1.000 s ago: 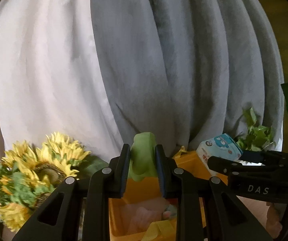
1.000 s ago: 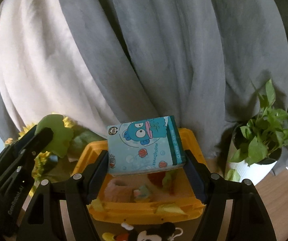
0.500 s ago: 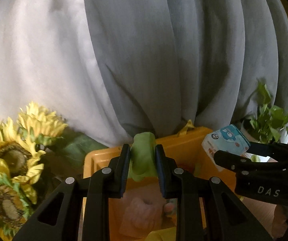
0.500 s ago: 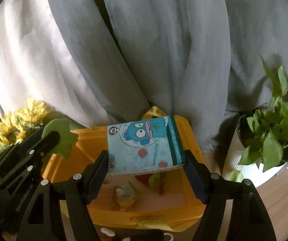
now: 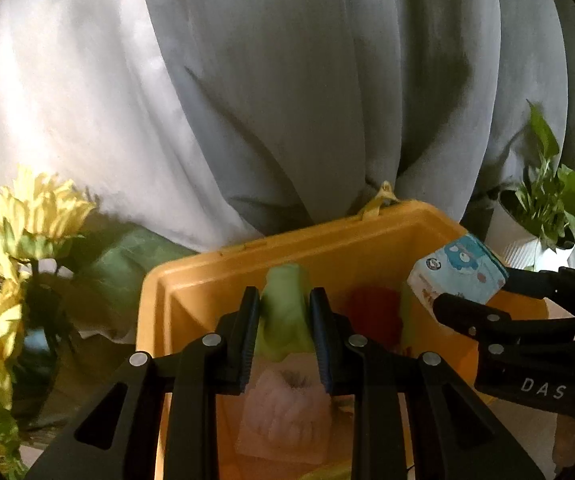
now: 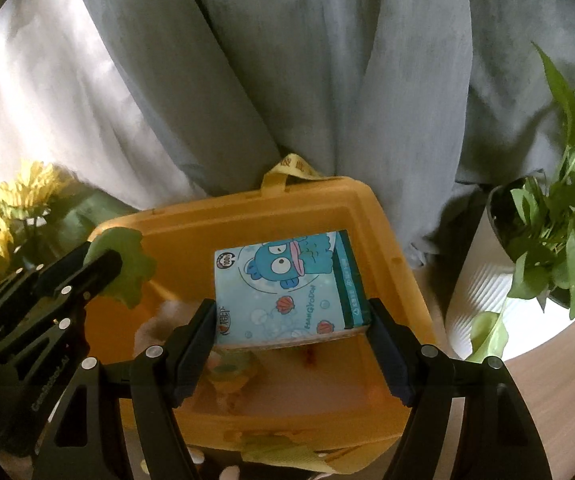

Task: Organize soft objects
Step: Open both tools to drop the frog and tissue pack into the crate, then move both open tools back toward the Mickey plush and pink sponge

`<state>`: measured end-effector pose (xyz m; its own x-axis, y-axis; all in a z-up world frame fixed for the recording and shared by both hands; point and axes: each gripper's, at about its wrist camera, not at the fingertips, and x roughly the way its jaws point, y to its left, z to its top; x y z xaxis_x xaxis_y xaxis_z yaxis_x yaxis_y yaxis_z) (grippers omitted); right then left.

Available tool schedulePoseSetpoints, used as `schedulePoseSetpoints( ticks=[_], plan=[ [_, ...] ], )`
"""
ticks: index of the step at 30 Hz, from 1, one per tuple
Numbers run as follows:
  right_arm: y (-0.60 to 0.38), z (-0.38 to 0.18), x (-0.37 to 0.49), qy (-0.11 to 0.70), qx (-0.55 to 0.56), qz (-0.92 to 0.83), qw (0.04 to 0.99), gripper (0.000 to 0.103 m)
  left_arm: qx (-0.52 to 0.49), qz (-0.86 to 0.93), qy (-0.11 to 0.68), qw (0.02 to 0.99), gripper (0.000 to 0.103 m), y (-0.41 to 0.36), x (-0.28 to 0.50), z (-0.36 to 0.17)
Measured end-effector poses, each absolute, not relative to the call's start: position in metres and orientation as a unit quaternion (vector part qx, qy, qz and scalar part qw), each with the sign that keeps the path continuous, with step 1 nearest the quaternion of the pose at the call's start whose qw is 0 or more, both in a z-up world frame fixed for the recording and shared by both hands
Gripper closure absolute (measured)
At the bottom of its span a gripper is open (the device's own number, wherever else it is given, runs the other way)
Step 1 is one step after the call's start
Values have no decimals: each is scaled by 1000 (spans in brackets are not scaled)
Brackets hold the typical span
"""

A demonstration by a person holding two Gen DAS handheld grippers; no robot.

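I read "DAS" on the right gripper (image 5: 439,304) body, "HANGYODON" plus a "100" badge on the tissue pack (image 6: 291,288); yellow ribbon (image 6: 295,166) print unreadable.

Over the last second both grippers sank and tipped toward the open orange plastic bin (image 6: 391,240). The left gripper (image 5: 285,326) carried its soft green plush piece (image 5: 285,312) from above the rim to over the bin's inside. The right gripper (image 6: 291,342) brought the blue cartoon-printed tissue pack (image 6: 287,288) lower, over the bin's interior.
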<state>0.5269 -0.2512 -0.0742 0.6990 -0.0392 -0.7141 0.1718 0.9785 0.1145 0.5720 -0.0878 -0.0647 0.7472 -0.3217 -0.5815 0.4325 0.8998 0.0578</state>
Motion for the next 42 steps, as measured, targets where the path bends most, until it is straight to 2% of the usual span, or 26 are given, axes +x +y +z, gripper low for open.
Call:
schedulePoseSetpoints(
  ticks=[4, 7, 14, 24, 26, 32, 42],
  plan=[
    [-250, -77, 529, 393, 82, -56, 914, 28, 90, -202, 300, 928, 75, -87, 574, -67],
    [-250, -77, 530, 395, 85, -55, 913, 27, 88, -200, 299, 929, 65, -86, 574, -65],
    [-249, -70, 526, 381, 84, -65, 918, 25, 83, -194, 286, 935, 59, -79, 565, -56],
    [-244, -37, 491, 334, 84, -86, 935, 25, 68, -198, 247, 946, 55, -61, 531, -23],
    [-241, -29, 482, 324, 84, -90, 938, 25, 64, -195, 235, 950, 49, -56, 522, -16],
    [-232, -11, 455, 307, 89, -97, 942, 25, 55, -206, 220, 952, 42, -43, 497, 1],
    [-212, 3, 406, 279, 94, -130, 947, 25, 60, -225, 196, 952, 41, -22, 458, 13]
  ],
)
